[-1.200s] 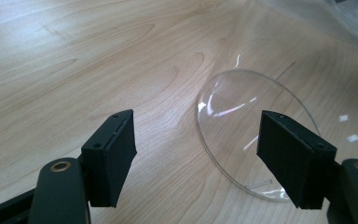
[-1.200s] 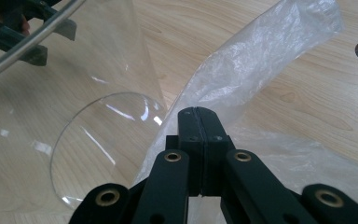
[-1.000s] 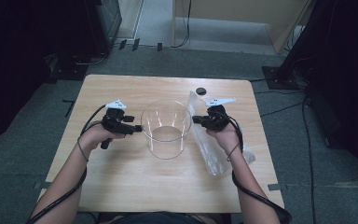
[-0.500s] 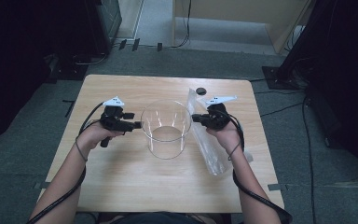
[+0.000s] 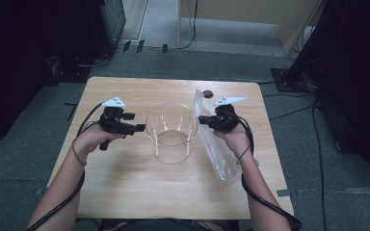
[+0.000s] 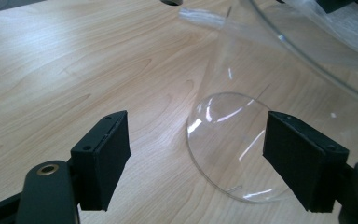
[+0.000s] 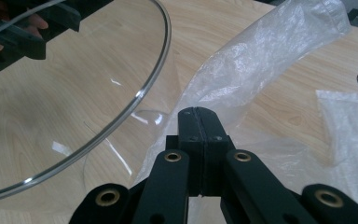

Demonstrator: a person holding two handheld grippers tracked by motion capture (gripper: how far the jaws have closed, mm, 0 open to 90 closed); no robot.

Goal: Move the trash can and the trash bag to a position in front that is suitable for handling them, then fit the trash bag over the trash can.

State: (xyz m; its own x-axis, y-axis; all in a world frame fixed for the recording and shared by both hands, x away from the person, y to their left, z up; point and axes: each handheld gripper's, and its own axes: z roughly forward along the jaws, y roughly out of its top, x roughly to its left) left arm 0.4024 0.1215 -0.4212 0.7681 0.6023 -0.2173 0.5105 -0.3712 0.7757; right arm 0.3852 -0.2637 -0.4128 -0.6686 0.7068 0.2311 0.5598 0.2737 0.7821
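At a wooden table (image 5: pixel 125 192), a person works two hand-held tongs around a clear glass cylinder (image 5: pixel 171 132) standing upright at mid-table. The right tongs (image 5: pixel 202 119) are clamped tight on the edge of a clear plastic bag (image 5: pixel 217 154), which lies just right of the cylinder, its long axis running from the table's far edge toward the person. The left tongs (image 5: pixel 140 127), their jaws having just been opening, stand wide with nothing between them, level with the cylinder's left wall and aimed at it. The bag's gripped edge sits beside the rim, so the right hand looks better placed to carry it over the mouth.
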